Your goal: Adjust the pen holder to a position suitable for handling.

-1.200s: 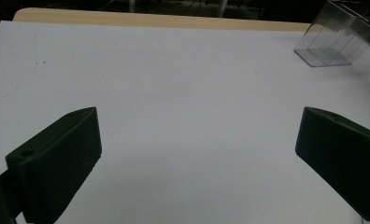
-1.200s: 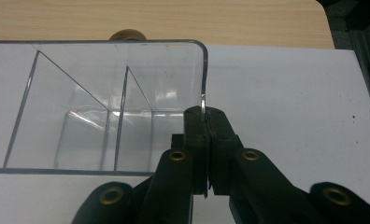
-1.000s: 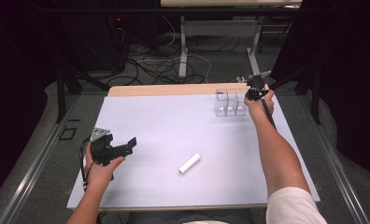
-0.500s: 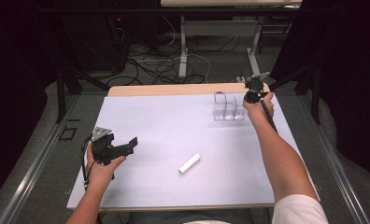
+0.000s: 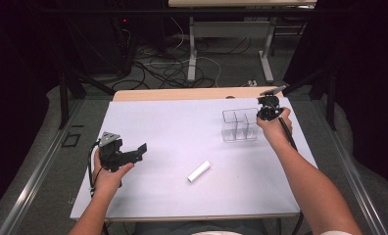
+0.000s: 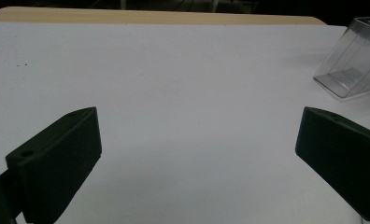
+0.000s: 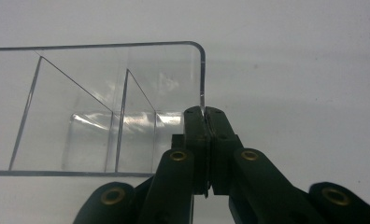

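Note:
A clear plastic box (image 5: 238,125) with three compartments, all bare, stands on the white table (image 5: 172,127) at the far right. My right gripper (image 5: 263,114) points down at the box's right end. In the right gripper view the right gripper (image 7: 204,114) is shut on the thin end wall of the clear box (image 7: 103,93). A white cylinder (image 5: 199,171) lies on the table in the middle, nearer the front. My left gripper (image 5: 137,152) is held at the table's left, open, aimed right. In the left gripper view the left gripper (image 6: 198,116) has nothing between its jaws, and the clear box (image 6: 356,60) is far off.
A bare wooden strip (image 5: 182,94) runs along the table's far edge. Beyond it are cables (image 5: 182,63) on the floor and the legs of another table (image 5: 192,49). Dark frame bars (image 5: 64,93) stand at both sides.
My right gripper has moved toward the near side of the table with the clear box, which now stands closer to the person. The left gripper and the white cylinder have stayed put.

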